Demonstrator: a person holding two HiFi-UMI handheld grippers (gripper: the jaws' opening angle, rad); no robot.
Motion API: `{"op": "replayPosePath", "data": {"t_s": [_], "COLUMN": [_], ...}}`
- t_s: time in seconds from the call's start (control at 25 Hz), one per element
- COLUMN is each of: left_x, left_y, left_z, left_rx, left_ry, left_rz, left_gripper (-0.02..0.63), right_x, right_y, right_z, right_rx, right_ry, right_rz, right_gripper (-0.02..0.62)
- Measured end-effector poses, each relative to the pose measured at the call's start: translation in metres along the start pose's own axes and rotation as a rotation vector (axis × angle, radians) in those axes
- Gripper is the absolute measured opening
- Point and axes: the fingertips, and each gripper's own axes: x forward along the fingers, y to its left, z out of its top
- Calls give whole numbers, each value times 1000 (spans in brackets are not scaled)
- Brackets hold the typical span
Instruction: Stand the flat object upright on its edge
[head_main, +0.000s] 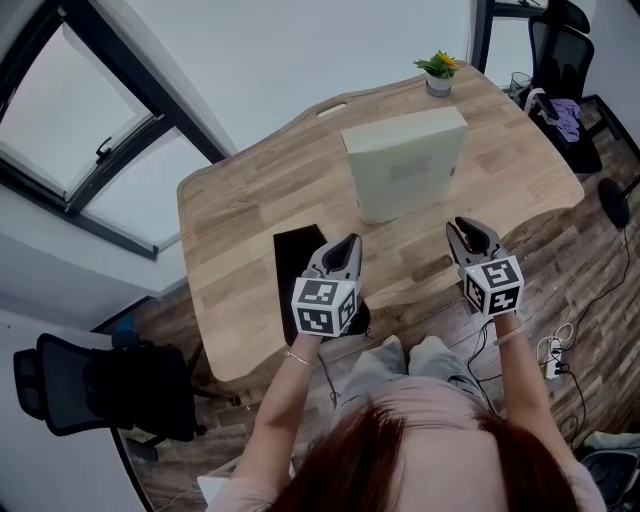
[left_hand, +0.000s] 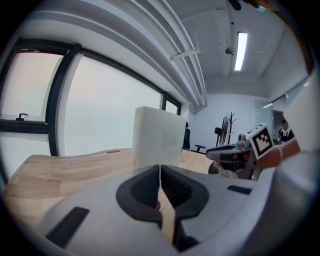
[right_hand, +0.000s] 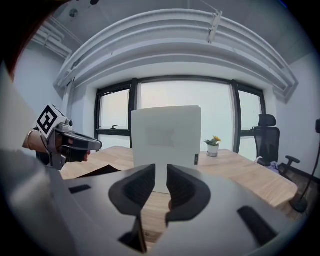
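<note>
A pale, flat box (head_main: 405, 160) stands upright on the wooden table (head_main: 230, 220), broad face toward me. It appears straight ahead in the left gripper view (left_hand: 157, 137) and in the right gripper view (right_hand: 166, 135). My left gripper (head_main: 348, 243) hovers short of the box's left side, its jaws shut with nothing between them (left_hand: 160, 167). My right gripper (head_main: 466, 226) hovers short of the box's right side. Its jaws stand a narrow gap apart and hold nothing (right_hand: 160, 170). Neither gripper touches the box.
A black mat (head_main: 298, 262) lies on the table under my left gripper. A small potted plant (head_main: 438, 72) stands at the far edge. Office chairs stand at the far right (head_main: 565, 60) and near left (head_main: 100, 385). Cables and a power strip (head_main: 553, 360) lie on the floor.
</note>
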Motion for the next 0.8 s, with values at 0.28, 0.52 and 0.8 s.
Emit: {"op": "replayPosePath", "data": {"t_s": [0.28,0.52,0.8], "left_x": [0,-8,-22], "left_y": [-16,-40,-69], "left_z": [15,23,34], "left_rx": [7,-1,21], "left_ry": [-29,-45,-80], "left_rz": [35,65,97], "left_gripper": [12,11,11], "right_x": [-14,-33,-61], "right_y": [-9,-12,-7], "right_z": [5,7,18], "right_rx": [5,-17,-52], "right_ry": [-29,-39,-80], "right_rz": [7,44,96], "right_gripper": [23,5,0]}}
